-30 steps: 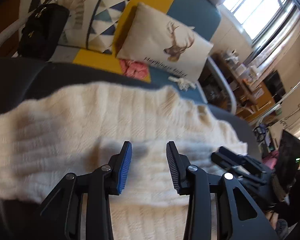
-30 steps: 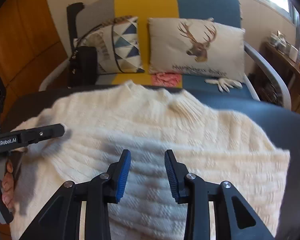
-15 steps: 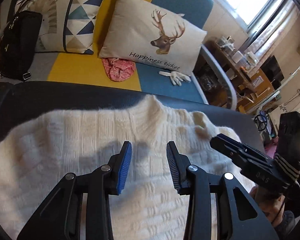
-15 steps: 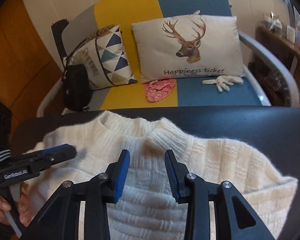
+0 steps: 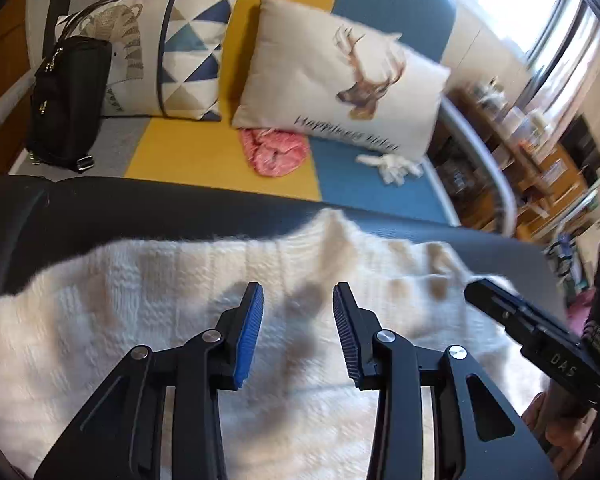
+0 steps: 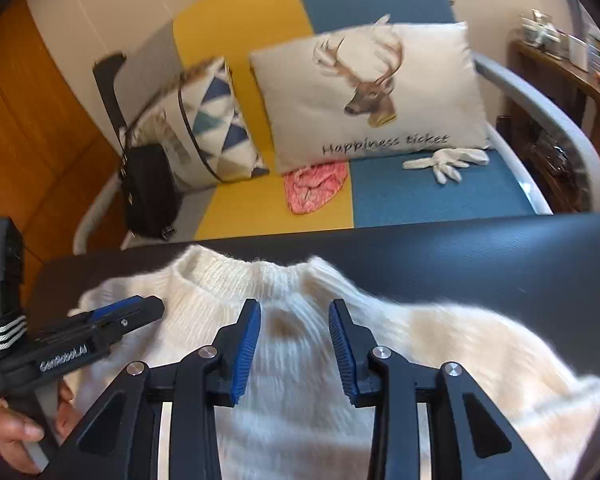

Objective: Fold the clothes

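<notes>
Two wrist views over the work surface. I see the white knitted sweater (image 6: pixel 300 360) lying spread on the dark table (image 6: pixel 480 248), its ribbed collar (image 6: pixel 236 276) toward twelve o'clock in the right wrist view. My right gripper (image 6: pixel 294 344) hangs just over the knit below the collar, jaws parted with nothing pinched between the blue pads (image 6: pixel 246 344). My left gripper (image 5: pixel 298 332) hangs over the sweater (image 5: pixel 140 300) likewise, jaws apart and empty; its shadow falls on the fabric between them. Each tool appears in the other's view: the left one at nine o'clock with a hand (image 6: pixel 16 432) on its grip, the right one (image 5: pixel 476 292) at three o'clock. Whether either tool touches the knit I cannot tell. Beyond the table, at twelve o'clock, stands a sofa (image 6: pixel 244 40) bearing a deer cushion (image 6: pixel 372 92), a triangle-print cushion (image 6: pixel 216 120), a black bag (image 6: pixel 148 192), a pink cloth (image 6: pixel 314 190) and a white glove (image 6: pixel 448 162).
</notes>
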`<state>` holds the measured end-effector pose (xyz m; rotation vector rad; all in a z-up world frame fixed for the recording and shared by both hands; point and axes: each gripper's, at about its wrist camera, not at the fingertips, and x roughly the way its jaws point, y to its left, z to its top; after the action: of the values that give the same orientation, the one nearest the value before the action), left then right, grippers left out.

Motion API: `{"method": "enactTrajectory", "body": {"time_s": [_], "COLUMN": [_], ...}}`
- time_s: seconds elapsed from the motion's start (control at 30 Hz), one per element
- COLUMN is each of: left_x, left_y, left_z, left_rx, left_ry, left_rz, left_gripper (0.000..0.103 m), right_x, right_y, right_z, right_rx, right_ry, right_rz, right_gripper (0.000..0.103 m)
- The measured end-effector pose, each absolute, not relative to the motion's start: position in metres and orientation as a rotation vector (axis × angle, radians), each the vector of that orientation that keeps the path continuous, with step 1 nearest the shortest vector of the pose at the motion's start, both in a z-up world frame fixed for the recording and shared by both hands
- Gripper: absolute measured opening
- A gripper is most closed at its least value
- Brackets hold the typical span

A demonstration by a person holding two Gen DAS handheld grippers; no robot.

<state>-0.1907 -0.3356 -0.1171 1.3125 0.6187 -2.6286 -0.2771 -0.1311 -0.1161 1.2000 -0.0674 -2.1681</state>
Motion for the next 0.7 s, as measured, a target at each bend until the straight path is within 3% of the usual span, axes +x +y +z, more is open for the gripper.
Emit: {"method": "enactTrajectory", "body": {"time_s": [0.17, 0.3, 0.43, 0.6, 0.7], "left_x": [-0.201, -0.188, -0.16, -0.16, -0.147], "left_y": [-0.33, -0.335, -0.337, -0.32, -0.326], "left_z": [-0.133, -0.12, -0.116, -0.132, -0.12], "left_rx": [1.368, 1.338, 1.291, 1.357, 1.342], "left_ry": [0.519, 0.618, 0.757, 0.559, 0.643], "left_rz": [-2.592, -2.614, -2.642, -2.625, -2.633], "left_gripper": [0.039, 0.039, 0.039, 0.039, 0.039], "right_x": [-0.275, -0.274, -0.254, -0.262, -0.248], "right_y": [-0.092, -0.072, -0.062, -0.049, -0.044], "right_z": [-0.129, -0.128, -0.114, -0.135, -0.119], "right_rx": [1.276, 1.273, 1.208, 1.307, 1.269], "right_ry": [-0.066, -0.126, 0.009, 0.012, -0.017], "right_rz": [-2.285, -2.333, -2.427, -2.484, -2.469], "right_gripper": [0.035, 0.034, 0.034, 0.036, 0.036]}}
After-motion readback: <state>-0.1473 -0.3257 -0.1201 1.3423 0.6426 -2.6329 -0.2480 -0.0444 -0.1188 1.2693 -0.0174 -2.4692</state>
